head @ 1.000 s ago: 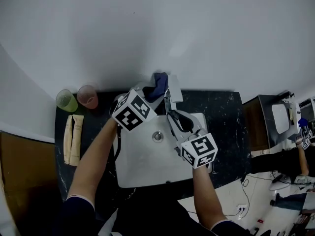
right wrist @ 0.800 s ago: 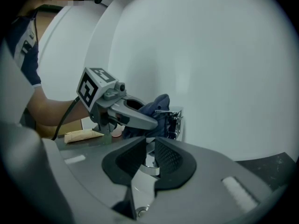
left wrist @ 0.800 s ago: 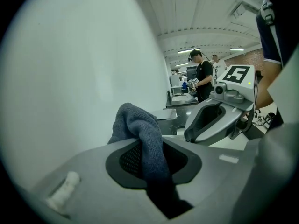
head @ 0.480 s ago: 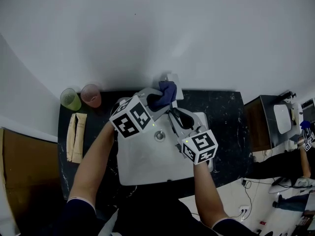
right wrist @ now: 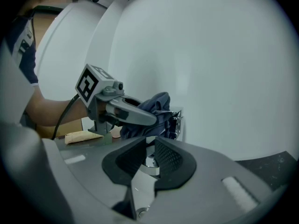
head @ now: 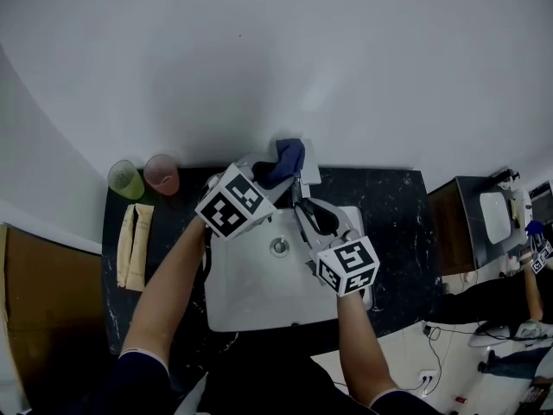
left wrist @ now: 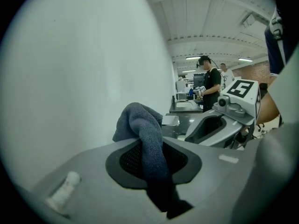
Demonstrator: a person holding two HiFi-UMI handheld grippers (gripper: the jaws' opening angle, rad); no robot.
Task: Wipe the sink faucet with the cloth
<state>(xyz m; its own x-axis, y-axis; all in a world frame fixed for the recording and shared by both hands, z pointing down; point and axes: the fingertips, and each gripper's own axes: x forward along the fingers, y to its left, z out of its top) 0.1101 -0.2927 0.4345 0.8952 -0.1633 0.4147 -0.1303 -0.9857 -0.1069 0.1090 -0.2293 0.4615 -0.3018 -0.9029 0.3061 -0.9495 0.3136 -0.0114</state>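
My left gripper (head: 275, 178) is shut on a dark blue cloth (head: 287, 157), which bunches against the top of the chrome faucet (head: 299, 182) at the back of the white sink (head: 259, 301). In the left gripper view the cloth (left wrist: 140, 125) runs down between the jaws of the left gripper (left wrist: 150, 160). My right gripper (head: 302, 206) reaches in from the right, just below the cloth. In its own view the right gripper (right wrist: 147, 160) is closed on the faucet's shiny spout (right wrist: 148, 164), with the cloth (right wrist: 154, 105) and the left gripper (right wrist: 126, 112) behind it.
A green cup (head: 125, 180) and a pink cup (head: 162, 174) stand at the back left of the dark counter (head: 389, 206). Two beige packets (head: 134, 245) lie in front of them. A white wall rises right behind the faucet. People stand far off.
My left gripper has carried the cloth a little up and to the right, onto the top of the faucet. The right gripper has kept still on the spout.
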